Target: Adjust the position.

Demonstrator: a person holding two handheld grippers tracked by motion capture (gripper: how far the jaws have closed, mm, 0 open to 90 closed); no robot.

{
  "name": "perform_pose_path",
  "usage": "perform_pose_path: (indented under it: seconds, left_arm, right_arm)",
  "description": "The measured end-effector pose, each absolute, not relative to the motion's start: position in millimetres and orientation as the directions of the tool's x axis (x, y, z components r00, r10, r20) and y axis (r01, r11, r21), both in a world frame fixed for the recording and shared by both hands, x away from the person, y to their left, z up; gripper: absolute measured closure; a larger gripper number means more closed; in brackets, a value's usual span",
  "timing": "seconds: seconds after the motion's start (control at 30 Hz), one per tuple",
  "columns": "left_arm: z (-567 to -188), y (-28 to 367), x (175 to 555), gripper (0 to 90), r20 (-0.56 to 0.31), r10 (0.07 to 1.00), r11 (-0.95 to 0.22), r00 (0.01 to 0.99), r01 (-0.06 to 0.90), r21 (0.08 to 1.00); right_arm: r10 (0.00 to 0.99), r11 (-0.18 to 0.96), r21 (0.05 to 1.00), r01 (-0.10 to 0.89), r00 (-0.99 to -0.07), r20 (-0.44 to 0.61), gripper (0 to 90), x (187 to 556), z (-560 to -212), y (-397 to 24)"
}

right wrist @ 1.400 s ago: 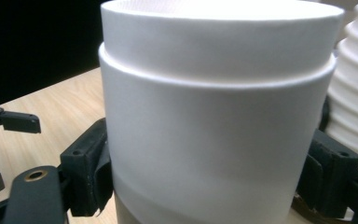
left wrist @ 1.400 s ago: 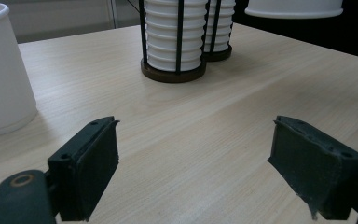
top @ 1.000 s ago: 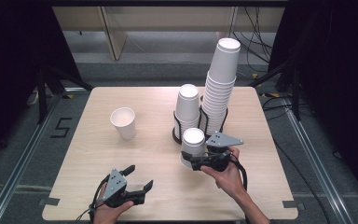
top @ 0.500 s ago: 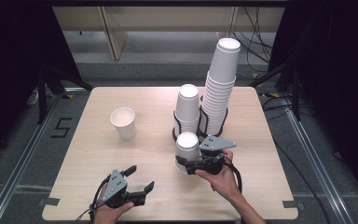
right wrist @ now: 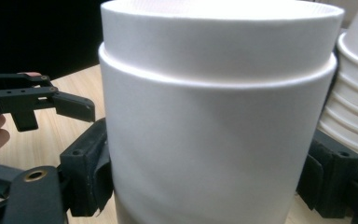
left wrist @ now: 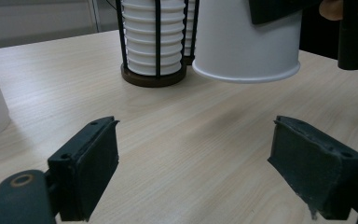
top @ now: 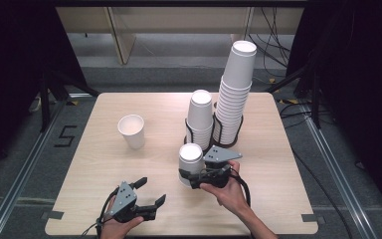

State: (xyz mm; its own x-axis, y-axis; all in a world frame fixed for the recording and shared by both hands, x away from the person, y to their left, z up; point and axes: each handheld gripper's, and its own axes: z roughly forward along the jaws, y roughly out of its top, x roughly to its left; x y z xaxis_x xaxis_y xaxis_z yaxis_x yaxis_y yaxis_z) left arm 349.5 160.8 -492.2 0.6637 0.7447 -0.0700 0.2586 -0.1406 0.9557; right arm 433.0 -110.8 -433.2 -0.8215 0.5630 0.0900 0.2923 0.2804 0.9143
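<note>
My right gripper (top: 190, 177) is shut on an upside-down white paper cup (top: 191, 160), which hangs tilted just above the table in front of the cup stacks. In the right gripper view the cup (right wrist: 214, 93) sits between both black jaws. My left gripper (top: 151, 190) rests near the table's front edge, to the left of the held cup, and stands open with nothing between its fingers. In the left gripper view the cup's rim (left wrist: 247, 74) hovers over the wood ahead of the open left gripper (left wrist: 193, 172).
A short stack of inverted cups (top: 200, 117) and a tall stack (top: 236, 94) stand in a black wire holder (top: 199, 142) at mid table. One upright white cup (top: 132, 130) stands to the left. The table (top: 278, 164) is pale wood.
My right gripper has carried the cup a little to the left and nearer the front edge, slightly lower. The left gripper has stayed in place.
</note>
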Motion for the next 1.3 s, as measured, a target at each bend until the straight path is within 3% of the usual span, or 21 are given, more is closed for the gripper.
perform_pose_path:
  seconds: [0.7, 0.77, 1.03, 1.3]
  left_arm:
    - [-495.2, 149.7, 354.4, 14.5, -0.072, 0.697, -0.128, 0.714, 0.222, 0.967]
    - [-496.2, 148.2, 355.4, 14.6, -0.077, 0.691, -0.12, 0.719, 0.219, 0.968]
    - [-496.9, 145.2, 356.3, 14.3, -0.07, 0.69, -0.129, 0.72, 0.218, 0.967]
    - [-499.7, 141.0, 359.1, 4.3, -0.072, 0.695, -0.125, 0.715, 0.219, 0.968]
  right_arm:
    - [0.484, 0.3, 0.922, 0.244, -0.872, 0.074, 19.1, 427.5, -433.4, -74.6]
    - [0.474, 0.278, 0.921, 0.274, -0.873, 0.117, 19.2, 425.7, -434.3, -71.9]
    - [0.45, 0.283, 0.921, 0.266, -0.885, 0.117, 19.4, 421.3, -435.6, -63.5]
    - [0.413, 0.267, 0.922, 0.28, -0.898, 0.153, 19.6, 418.3, -438.2, -56.2]
